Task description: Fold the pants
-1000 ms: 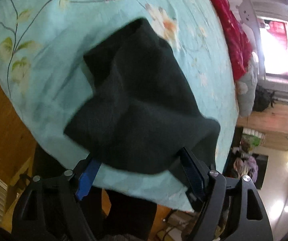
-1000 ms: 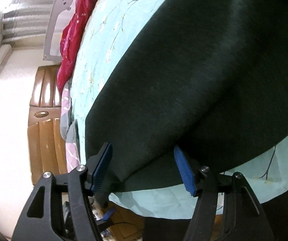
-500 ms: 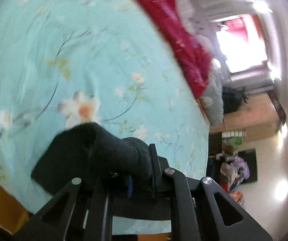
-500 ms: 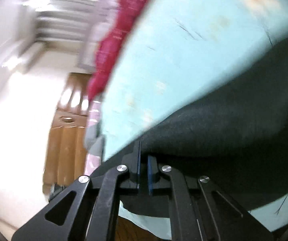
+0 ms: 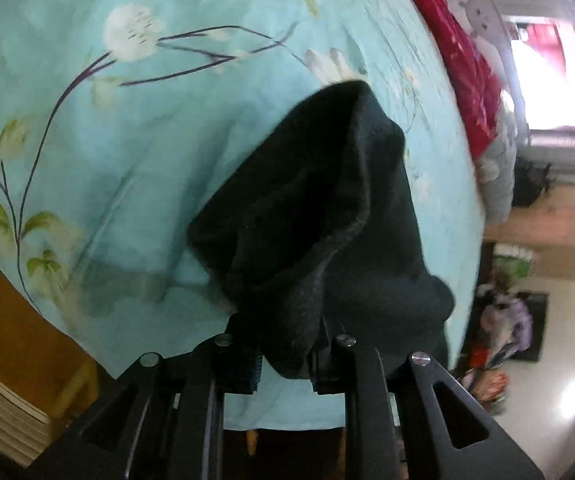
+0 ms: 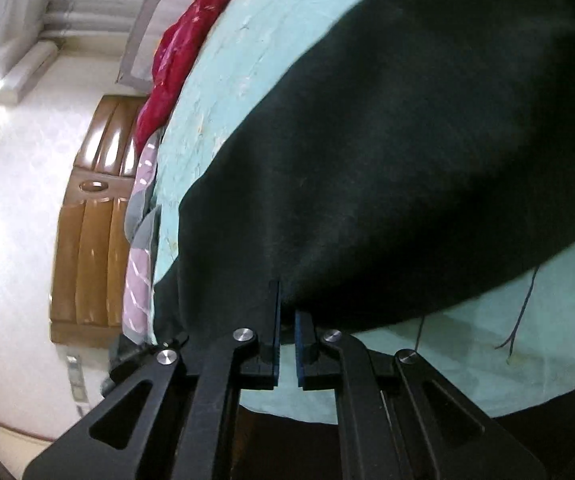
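Dark green-black fleece pants fill the centre of the left wrist view, bunched into a thick, lifted fold that rises from the bottom centre toward the upper middle of the frame. The left gripper sits at the bottom centre, its black jaws clenched on the lower end of this fold, with cloth packed between the blue pads and spilling over the right finger. Behind the pants spreads a turquoise bedsheet printed with white flowers and thin dark stems, covering the left and top of the frame. A crumpled red blanket lies along the upper right edge of the bed. An orange-brown wooden floor shows at the lower left.

In the right wrist view, the same dark pants cover most of the centre and right of the frame as one broad, smooth sheet lying over the turquoise bedsheet, which shows at the lower right and in a strip at the upper centre. The right gripper stands at the bottom centre, its jaws drawn nearly together and pinching the near hem of the pants between the blue pads; a narrow slit remains lower down. The red blanket lies at the upper left, and a glossy brown wooden headboard stands at the left against a white wall.
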Demonstrator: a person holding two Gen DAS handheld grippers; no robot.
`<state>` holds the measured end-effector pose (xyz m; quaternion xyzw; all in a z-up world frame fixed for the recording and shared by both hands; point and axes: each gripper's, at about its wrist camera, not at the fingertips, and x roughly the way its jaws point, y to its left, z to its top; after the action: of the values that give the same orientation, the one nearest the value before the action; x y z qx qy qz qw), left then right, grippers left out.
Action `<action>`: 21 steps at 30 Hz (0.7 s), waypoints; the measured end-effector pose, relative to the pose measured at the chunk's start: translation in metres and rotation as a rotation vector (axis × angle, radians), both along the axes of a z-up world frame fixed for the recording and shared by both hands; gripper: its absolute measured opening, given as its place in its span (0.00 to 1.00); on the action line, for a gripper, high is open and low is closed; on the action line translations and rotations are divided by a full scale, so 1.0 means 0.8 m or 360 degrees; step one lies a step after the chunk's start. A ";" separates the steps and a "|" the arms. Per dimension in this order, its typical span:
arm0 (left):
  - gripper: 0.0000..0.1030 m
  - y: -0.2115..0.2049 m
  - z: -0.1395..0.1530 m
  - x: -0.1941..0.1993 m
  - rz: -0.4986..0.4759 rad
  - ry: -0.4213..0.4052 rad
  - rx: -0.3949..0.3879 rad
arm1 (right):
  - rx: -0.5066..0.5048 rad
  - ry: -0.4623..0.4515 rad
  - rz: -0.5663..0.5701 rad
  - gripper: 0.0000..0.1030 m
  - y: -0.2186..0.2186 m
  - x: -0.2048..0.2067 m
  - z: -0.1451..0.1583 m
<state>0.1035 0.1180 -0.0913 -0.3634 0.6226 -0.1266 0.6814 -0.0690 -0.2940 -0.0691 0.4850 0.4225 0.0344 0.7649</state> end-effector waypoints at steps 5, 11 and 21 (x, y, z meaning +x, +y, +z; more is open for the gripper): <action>0.35 0.021 0.039 -0.032 -0.0201 -0.0099 -0.0029 | -0.0073 0.0176 0.0072 0.10 -0.004 -0.016 0.011; 0.83 0.068 0.134 -0.018 -0.0211 -0.0499 0.0048 | -0.0547 -0.0025 0.0319 0.20 0.009 0.001 0.097; 0.74 0.010 0.078 0.080 -0.0443 -0.0243 0.0123 | -0.0919 -0.0096 0.0827 0.75 0.090 0.197 0.123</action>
<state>0.1677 0.1262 -0.0289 -0.2365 0.6179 -0.2229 0.7160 0.0885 -0.2223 0.0294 0.1253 0.5009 0.1208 0.8478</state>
